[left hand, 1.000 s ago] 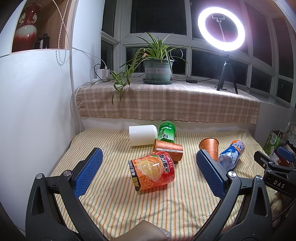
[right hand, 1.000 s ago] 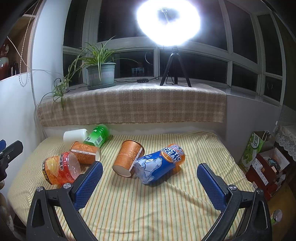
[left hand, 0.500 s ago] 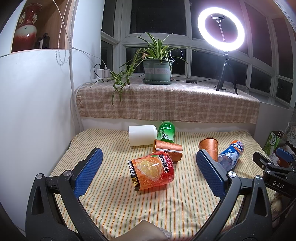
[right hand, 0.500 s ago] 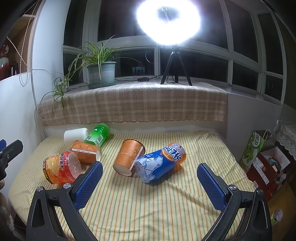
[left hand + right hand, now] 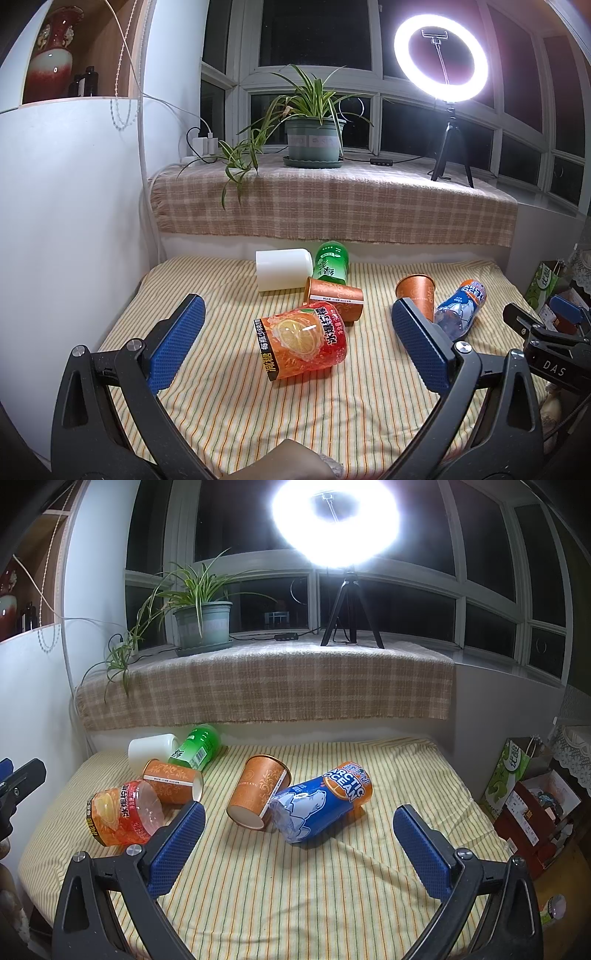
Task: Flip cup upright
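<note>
Several cups lie on their sides on the striped cloth (image 5: 229,398). An orange-red lemon cup (image 5: 301,339) lies between my left gripper's open fingers; my left gripper (image 5: 297,345) is empty. Behind it lie a brown patterned cup (image 5: 334,295), a green cup (image 5: 330,262) and a white cup (image 5: 282,271). In the right wrist view a second brown cup (image 5: 258,792) leans against a blue Arctic Ocean cup (image 5: 321,805). My right gripper (image 5: 299,851) is open and empty, just in front of the blue cup.
A checked cloth covers the sill (image 5: 332,206) behind, with a potted plant (image 5: 314,136) and a ring light on a tripod (image 5: 443,110). A white wall (image 5: 74,221) stands at the left. Boxes and bags (image 5: 528,801) stand past the right edge.
The right wrist view has shifted slightly, so the cups sit a little further right in it. The left gripper and the cups have not visibly moved.
</note>
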